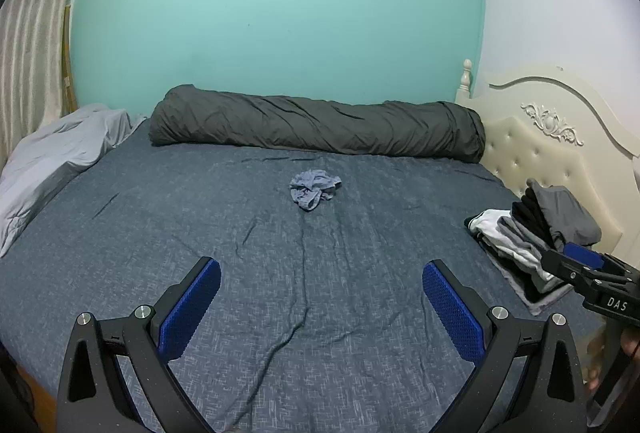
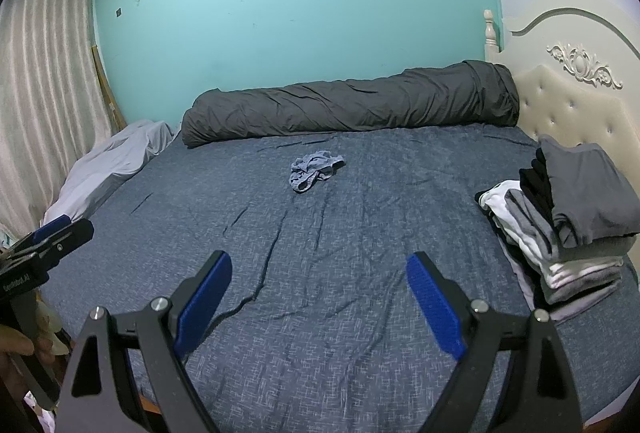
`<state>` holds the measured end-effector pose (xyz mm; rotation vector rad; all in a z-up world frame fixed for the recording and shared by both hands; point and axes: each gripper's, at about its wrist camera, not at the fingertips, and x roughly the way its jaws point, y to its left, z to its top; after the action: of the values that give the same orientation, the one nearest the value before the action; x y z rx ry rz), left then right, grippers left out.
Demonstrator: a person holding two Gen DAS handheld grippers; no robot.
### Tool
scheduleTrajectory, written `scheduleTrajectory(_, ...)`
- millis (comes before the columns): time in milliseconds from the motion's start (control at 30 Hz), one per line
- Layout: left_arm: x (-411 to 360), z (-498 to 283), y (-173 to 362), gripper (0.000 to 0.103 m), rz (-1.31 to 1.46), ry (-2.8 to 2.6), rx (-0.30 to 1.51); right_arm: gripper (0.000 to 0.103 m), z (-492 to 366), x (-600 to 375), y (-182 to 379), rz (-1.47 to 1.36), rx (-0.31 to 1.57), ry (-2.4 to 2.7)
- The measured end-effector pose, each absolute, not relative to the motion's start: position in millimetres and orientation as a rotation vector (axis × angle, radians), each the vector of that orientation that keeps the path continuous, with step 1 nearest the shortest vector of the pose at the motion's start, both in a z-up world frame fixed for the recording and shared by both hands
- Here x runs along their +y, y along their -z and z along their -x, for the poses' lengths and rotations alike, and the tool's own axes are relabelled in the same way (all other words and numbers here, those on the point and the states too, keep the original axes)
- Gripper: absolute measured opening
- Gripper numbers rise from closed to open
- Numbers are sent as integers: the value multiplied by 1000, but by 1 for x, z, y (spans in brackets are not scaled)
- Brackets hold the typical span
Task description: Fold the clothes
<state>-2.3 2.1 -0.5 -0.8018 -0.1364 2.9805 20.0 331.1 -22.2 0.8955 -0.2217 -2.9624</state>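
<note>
Underwear, that's my guess: one crumpled blue-grey garment (image 1: 315,194) sits alone mid-bed on the blue sheet (image 1: 280,313), around 12 o'clock from both grippers and well apart from them. Over at 3 o'clock, against the cream headboard (image 1: 532,153), there's a leaning stack of folded clothes (image 1: 532,233), so most of the job looks done and this seems to be the last piece. Left gripper (image 1: 321,297) and right gripper (image 2: 319,291) both hover over bare sheet, fingers spread wide, nothing between them. Next move, I'd say: reach forward, pinch two edges of the garment, spread it flat before folding. Rolled dark duvet (image 1: 316,125) lies beyond it.
</note>
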Motion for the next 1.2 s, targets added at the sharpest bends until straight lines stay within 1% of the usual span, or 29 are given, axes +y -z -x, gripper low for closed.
scheduleTrajectory(1200, 8, -4, -3, 103, 773, -2953, -126, 90, -22, 333, 18, -893, -200, 2984)
